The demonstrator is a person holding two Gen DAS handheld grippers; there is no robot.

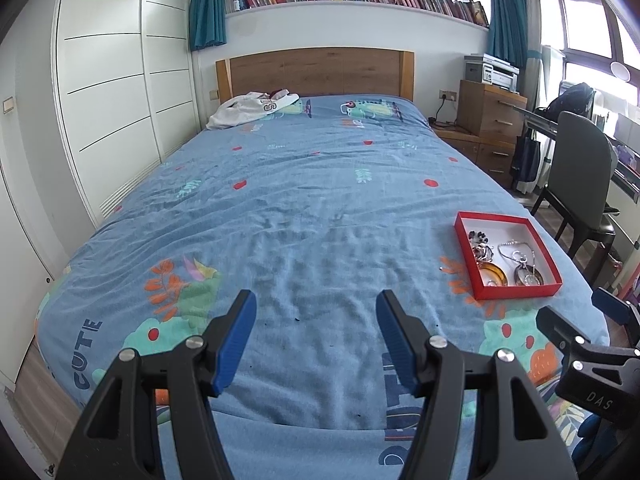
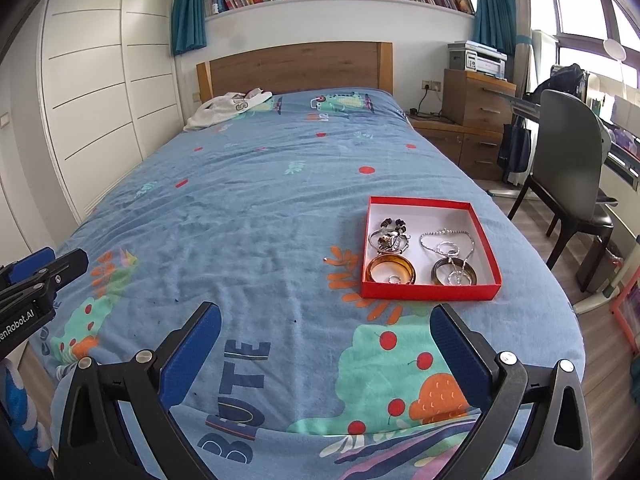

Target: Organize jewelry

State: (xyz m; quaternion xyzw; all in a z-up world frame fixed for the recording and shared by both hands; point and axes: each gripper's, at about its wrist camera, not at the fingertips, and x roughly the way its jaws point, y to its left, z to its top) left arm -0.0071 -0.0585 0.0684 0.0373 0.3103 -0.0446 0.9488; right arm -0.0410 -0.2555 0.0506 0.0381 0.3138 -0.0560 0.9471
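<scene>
A red box (image 2: 428, 291) with a white inside lies on the blue bedspread, ahead and slightly right of my right gripper (image 2: 326, 318). It holds an amber bangle (image 2: 390, 270), a dark bangle (image 2: 454, 274), a silver chain necklace (image 2: 446, 240) and a cluster of dark and silver pieces (image 2: 390, 236). A small piece (image 2: 326, 259) lies on the spread just left of the box. In the left wrist view the box (image 1: 516, 291) is far right of my left gripper (image 1: 316, 306). Both grippers are open and empty, above the bed's near end.
The bed (image 1: 304, 200) has a wooden headboard (image 1: 316, 72) and a white garment (image 1: 248, 110) near it. White wardrobes (image 1: 112, 92) stand to the left. A dark chair (image 2: 568, 168), drawers (image 2: 476, 100) and a desk stand to the right.
</scene>
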